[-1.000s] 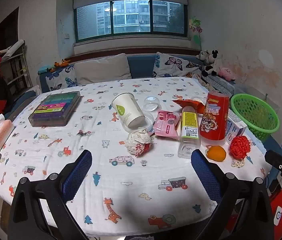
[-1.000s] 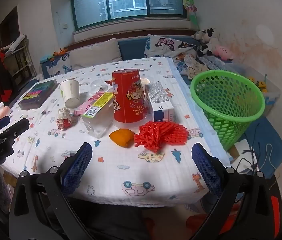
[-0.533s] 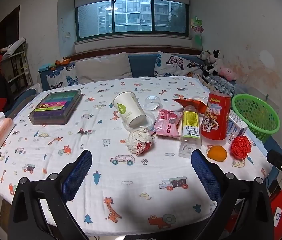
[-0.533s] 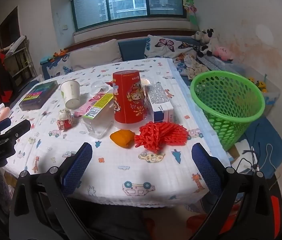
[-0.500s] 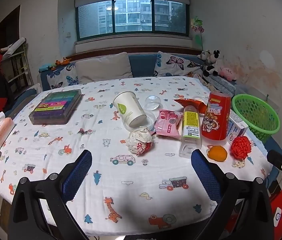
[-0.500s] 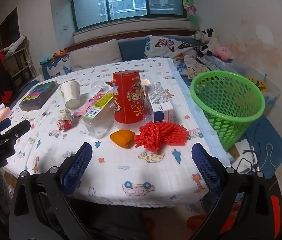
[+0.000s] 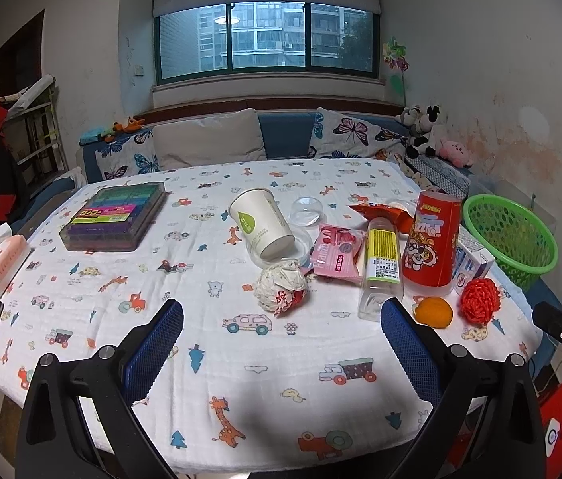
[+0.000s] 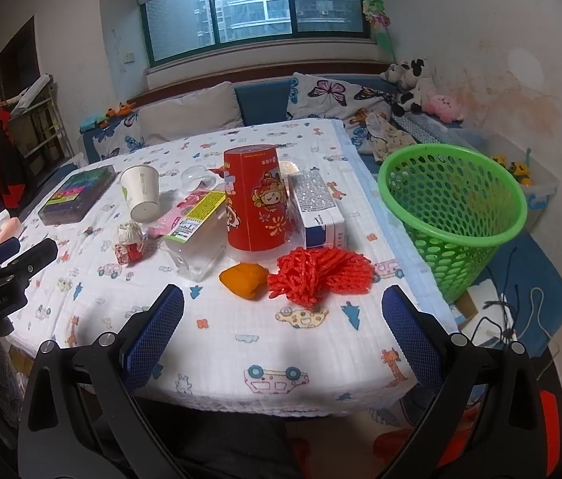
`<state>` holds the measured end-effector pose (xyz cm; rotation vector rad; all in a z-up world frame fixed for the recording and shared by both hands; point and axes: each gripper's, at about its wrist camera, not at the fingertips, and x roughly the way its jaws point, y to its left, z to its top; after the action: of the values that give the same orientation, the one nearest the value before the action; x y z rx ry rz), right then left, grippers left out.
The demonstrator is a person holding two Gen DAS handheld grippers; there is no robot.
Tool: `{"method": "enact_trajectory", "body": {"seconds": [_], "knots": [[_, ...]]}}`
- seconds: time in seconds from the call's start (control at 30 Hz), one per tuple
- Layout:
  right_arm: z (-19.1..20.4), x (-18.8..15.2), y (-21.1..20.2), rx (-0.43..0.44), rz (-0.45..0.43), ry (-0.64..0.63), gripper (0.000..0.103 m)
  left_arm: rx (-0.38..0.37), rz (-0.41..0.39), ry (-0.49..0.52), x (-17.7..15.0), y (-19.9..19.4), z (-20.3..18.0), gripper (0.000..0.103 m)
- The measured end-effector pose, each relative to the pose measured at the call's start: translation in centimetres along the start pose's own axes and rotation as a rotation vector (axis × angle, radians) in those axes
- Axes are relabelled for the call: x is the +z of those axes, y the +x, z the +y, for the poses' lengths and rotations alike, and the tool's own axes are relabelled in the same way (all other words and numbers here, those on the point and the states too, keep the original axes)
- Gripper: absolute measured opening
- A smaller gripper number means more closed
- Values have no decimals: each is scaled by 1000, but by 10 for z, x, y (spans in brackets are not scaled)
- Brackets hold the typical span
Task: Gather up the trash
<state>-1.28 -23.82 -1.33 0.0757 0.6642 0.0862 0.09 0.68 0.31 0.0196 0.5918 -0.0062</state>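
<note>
Both the left gripper (image 7: 281,339) and right gripper (image 8: 282,331) are hovering with jaws spread wide, gripping nothing. On the quilted bench (image 7: 241,359), a crumpled paper wad (image 7: 281,285), clear plastic bottle (image 7: 380,267), glossy red canister (image 8: 257,205) and red foam net (image 8: 320,273) are lying left of the perforated green basket (image 8: 452,215).

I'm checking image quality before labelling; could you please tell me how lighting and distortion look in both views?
Left wrist view: strong fisheye bending, dark vignette corners, a soft shadow on the cartoon-print tablecloth near the open left hand-held gripper. Right wrist view: the same curvature, evenly lit, the green perforated plastic basket sharp, no glare.
</note>
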Motion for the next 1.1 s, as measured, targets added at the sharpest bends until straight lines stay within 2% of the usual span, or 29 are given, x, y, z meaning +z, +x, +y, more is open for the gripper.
{"method": "enact_trajectory", "body": {"seconds": [1.1], "knots": [[1,-1,0,5,-5,1,99,1,-6,-3,6,-3,-1,96]]}}
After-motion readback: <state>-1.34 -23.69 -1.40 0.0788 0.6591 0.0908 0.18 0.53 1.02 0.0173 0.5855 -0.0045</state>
